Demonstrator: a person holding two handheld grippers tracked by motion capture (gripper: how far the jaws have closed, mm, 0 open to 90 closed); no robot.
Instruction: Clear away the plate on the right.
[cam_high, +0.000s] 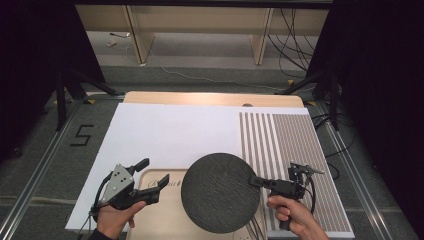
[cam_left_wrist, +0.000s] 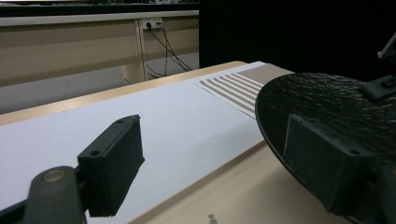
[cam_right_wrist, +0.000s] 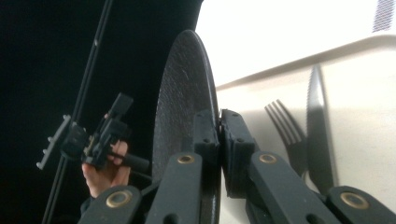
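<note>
The right claw (cam_high: 256, 180) is pinched on the rim of a dark, rough-surfaced round plate (cam_high: 220, 192), gripping it at the edge nearest that claw so the disc reaches out from the jaws toward the other hand. In the right gripper view the two jaws press on either face of the thin rim, and the plate (cam_right_wrist: 184, 102) runs edge-on away from them. An edge hold like this keeps both faces clear, which should let the plate be lowered flat.

Under the plate, just ahead of the right claw, lies a pale wooden tray (cam_high: 162, 212) on the counter's white sheet (cam_high: 170, 130); a fork (cam_right_wrist: 285, 128) and a knife (cam_right_wrist: 317, 121) appear on the tray's surface beside the jaws, seemingly printed, marking where a plate belongs.

The left claw (cam_high: 152, 172) stands spread and empty over the tray's near-left part, with the plate's rim just beside its right jaw, likely waiting to steady or receive it.
</note>
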